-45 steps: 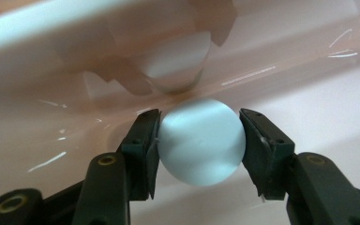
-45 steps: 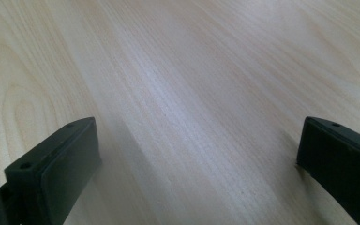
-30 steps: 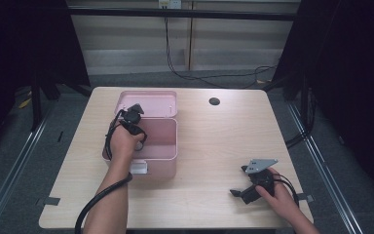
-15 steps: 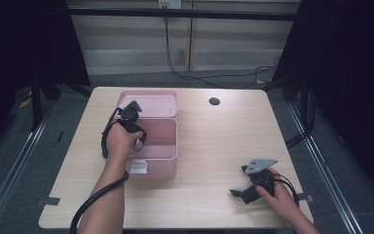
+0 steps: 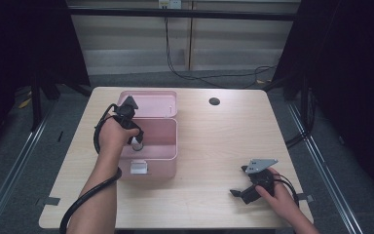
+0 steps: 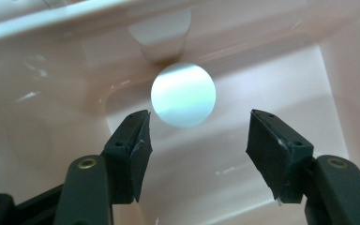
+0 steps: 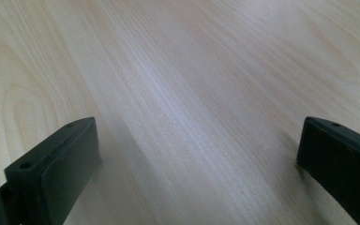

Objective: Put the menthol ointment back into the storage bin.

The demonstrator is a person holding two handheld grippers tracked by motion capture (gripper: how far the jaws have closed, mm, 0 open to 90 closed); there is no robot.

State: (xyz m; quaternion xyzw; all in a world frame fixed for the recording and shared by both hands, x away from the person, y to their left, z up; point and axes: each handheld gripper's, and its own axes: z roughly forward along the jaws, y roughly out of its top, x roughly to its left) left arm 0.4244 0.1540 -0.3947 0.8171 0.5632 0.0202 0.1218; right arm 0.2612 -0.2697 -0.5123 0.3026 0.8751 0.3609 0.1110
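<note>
In the high view, the left gripper (image 5: 135,140) hangs over the open pink box (image 5: 171,146) on the surface (image 5: 214,146), and a small white cylinder (image 5: 137,144) stands inside the box just under it; the right gripper (image 5: 246,191) rests far away near the front edge, so it cannot help if the cylinder tips over. In the left gripper view, the fingers (image 6: 133,150) have just been opening and stand narrowly apart with nothing between them, the round white top (image 6: 183,95) just beyond their tips; I judge that a sideways lift could let a finger clip it and knock it down. In the right gripper view, the fingers (image 7: 58,166) are spread wide over bare wood and hold nothing; little risk there.
</note>
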